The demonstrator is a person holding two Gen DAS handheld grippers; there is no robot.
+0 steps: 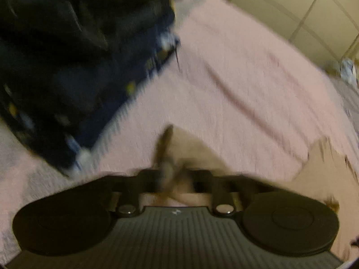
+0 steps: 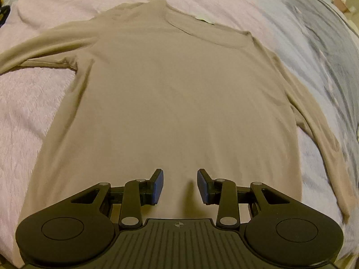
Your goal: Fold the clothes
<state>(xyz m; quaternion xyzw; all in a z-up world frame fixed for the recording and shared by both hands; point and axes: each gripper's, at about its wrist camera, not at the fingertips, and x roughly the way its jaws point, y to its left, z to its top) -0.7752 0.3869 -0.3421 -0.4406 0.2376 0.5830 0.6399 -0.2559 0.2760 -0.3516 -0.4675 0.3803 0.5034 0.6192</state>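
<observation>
In the left wrist view, which is badly smeared, a heap of dark clothes (image 1: 74, 62) in navy and black fills the upper left, lying on the pink fleece blanket (image 1: 224, 71) that covers the bed. Right of the heap the blanket runs bare to a pale wall of cupboard panels (image 1: 280, 4) at the top right, with a small whitish bundle (image 1: 346, 69) at the far right edge. The left gripper (image 1: 169, 174) sits low in the middle with its jaws drawn together, and a peak of beige cloth rises from between them, so it appears clamped on a corner of the beige shirt (image 1: 193, 148); the blur hides the pads themselves. More beige cloth shows at the lower right.

In the right wrist view the blanket lies fluffy and pink on the left, then the beige shirt is spread flat across the middle, neckline at the top and hem toward the camera, one long sleeve stretched out to the left and the other running down the right side. Beyond that sleeve a grey patterned cover (image 2: 325, 51) takes over. The right gripper (image 2: 180, 187) hangs just above the hem at the shirt's middle, its blue pads (image 2: 158, 186) held about half apart with nothing between them and nothing in the way
</observation>
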